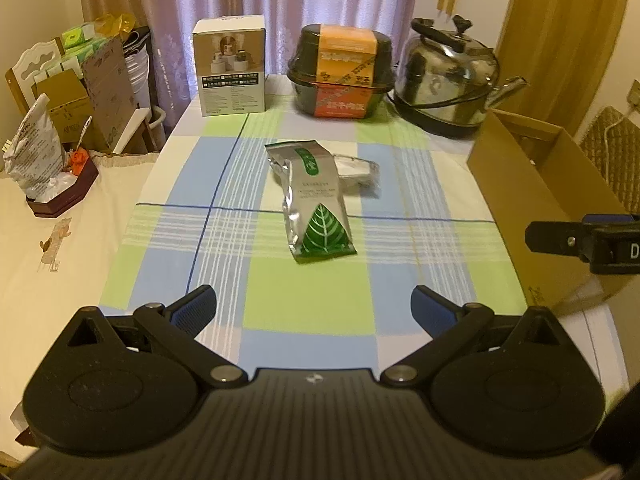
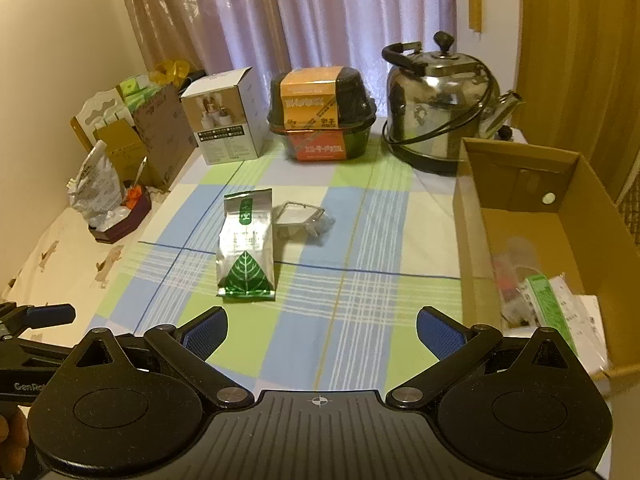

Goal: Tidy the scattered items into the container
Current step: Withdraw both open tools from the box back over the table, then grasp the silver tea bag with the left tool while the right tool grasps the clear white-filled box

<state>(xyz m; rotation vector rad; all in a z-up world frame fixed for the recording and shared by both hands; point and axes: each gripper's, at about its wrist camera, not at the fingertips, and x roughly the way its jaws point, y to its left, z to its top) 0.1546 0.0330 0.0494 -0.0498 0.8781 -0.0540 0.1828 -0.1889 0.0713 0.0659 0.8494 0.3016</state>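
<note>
A silver foil pouch with a green leaf print (image 1: pixel 314 200) (image 2: pixel 246 246) lies flat mid-table on the checked cloth. Just behind it rests a small clear plastic packet (image 1: pixel 356 170) (image 2: pixel 302 220). The open cardboard box (image 1: pixel 532 200) (image 2: pixel 560 216) stands at the table's right edge and holds several packets, one of them green (image 2: pixel 546 306). My left gripper (image 1: pixel 314 308) is open and empty, short of the pouch. My right gripper (image 2: pixel 322 334) is open too, nothing between its fingers, with the box at its right. One finger of each gripper shows in the other's view.
Along the table's back stand a white product box (image 1: pixel 230 68) (image 2: pixel 224 118), a black food container with an orange label (image 1: pixel 340 72) (image 2: pixel 322 114) and a steel kettle (image 1: pixel 448 80) (image 2: pixel 440 108). Left of the table, a dark tray (image 1: pixel 60 196) holds bags, beside cartons.
</note>
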